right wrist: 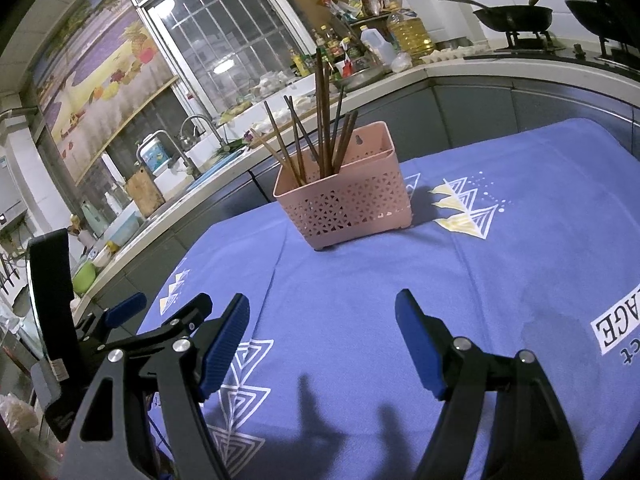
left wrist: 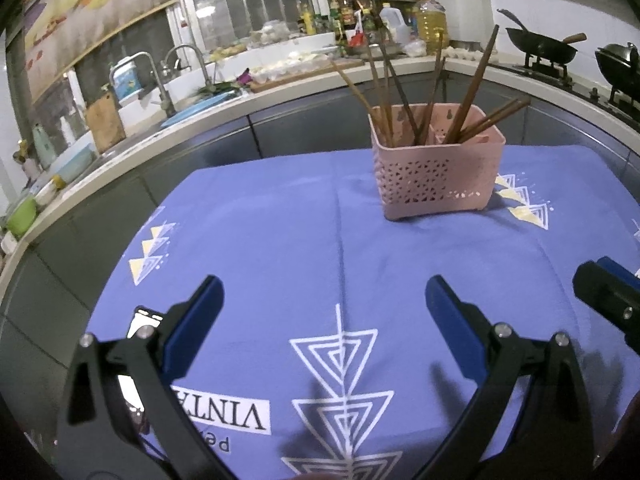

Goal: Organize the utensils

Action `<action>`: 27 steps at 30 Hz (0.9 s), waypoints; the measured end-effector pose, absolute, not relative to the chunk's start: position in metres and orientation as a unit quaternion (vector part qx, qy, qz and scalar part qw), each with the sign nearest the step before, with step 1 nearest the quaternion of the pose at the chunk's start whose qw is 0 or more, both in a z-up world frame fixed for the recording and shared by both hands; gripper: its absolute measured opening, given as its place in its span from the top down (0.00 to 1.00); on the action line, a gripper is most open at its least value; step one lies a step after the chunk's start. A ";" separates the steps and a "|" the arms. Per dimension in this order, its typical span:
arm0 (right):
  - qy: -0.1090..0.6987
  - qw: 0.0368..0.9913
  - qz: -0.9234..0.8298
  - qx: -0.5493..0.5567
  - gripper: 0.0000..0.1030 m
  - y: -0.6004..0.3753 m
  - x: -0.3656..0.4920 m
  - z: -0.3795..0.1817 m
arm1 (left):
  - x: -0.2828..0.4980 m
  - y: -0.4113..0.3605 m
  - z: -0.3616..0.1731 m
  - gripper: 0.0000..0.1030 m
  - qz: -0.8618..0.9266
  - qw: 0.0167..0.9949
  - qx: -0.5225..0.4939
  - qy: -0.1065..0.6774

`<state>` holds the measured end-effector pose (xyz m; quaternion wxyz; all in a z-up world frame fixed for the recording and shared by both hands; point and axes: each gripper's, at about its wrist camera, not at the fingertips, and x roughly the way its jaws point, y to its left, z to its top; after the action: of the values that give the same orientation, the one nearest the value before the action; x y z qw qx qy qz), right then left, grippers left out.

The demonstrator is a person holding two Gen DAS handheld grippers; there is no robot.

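Note:
A pink perforated utensil basket (left wrist: 436,172) stands on the blue patterned cloth (left wrist: 280,240), holding several brown chopsticks (left wrist: 468,92) that lean out in different directions. My left gripper (left wrist: 324,308) is open and empty, low over the cloth, well short of the basket. In the right wrist view the same basket (right wrist: 348,204) with its chopsticks (right wrist: 322,120) stands ahead on the cloth (right wrist: 500,280). My right gripper (right wrist: 320,332) is open and empty above the cloth. The left gripper (right wrist: 128,312) shows at the left edge there, and the right gripper's finger (left wrist: 608,292) shows at the left view's right edge.
A kitchen counter (left wrist: 240,100) curves behind the table, with a sink and taps (left wrist: 160,80), bottles and an oil jug (left wrist: 430,20). Woks (left wrist: 544,46) sit on the stove at the right. The cloth drops off at the table's far and left edges.

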<state>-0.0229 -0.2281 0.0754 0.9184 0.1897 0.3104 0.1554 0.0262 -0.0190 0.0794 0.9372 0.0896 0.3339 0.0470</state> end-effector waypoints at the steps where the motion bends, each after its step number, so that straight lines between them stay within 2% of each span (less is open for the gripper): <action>1: 0.311 0.918 0.156 0.189 0.27 -0.228 -0.023 0.075 | 0.026 -0.019 0.079 0.06 0.049 0.937 0.091 0.334; 27: 0.313 0.918 0.159 0.187 0.27 -0.221 -0.025 0.075 | 0.026 -0.018 0.069 0.06 0.054 0.930 0.097 0.350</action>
<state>-0.0254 -0.2210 0.0750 0.9175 0.1867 0.3133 0.1586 0.0262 -0.0180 0.0687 0.9303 0.0972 0.3495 0.0544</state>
